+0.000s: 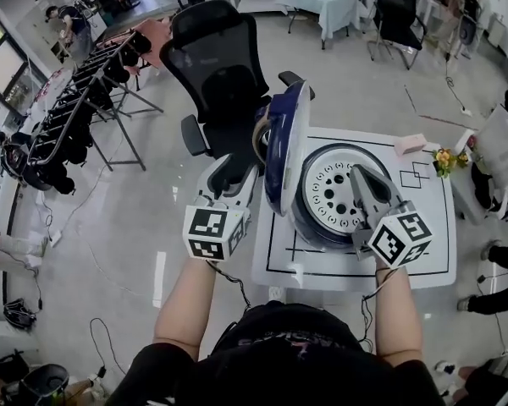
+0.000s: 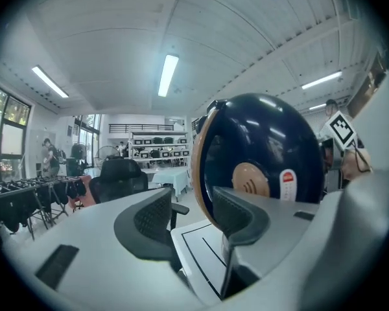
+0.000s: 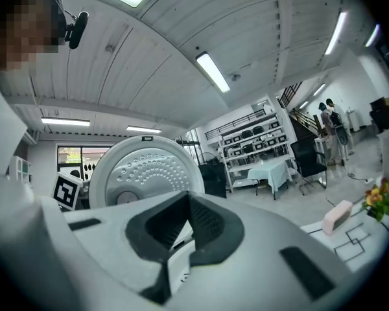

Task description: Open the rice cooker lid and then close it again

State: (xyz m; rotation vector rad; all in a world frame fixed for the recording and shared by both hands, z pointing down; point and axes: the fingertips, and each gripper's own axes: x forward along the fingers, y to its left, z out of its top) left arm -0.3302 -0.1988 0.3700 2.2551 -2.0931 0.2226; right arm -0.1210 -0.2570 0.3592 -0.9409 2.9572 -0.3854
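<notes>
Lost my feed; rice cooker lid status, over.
Left gripper open, empty, beside the lid, outer side. Right gripper shut, empty, facing its inner side. Lid stands open, upright. Only the right gripper in its closing path.

Inside a large, open lab or workshop hall.

Marked as such by a white test table (image 1: 347,282) ruled with black lines, wheeled racks (image 1: 85,91) hung with dark gear, shelving (image 3: 253,144) stacked with rows of boxed units, black office chairs (image 1: 216,57), a cloth-covered table (image 1: 322,2), cables (image 1: 97,337) trailing over the pale polished floor (image 1: 152,218), strip lights (image 2: 168,75) on a panelled ceiling, and people (image 3: 330,118) standing at the far side.
</notes>
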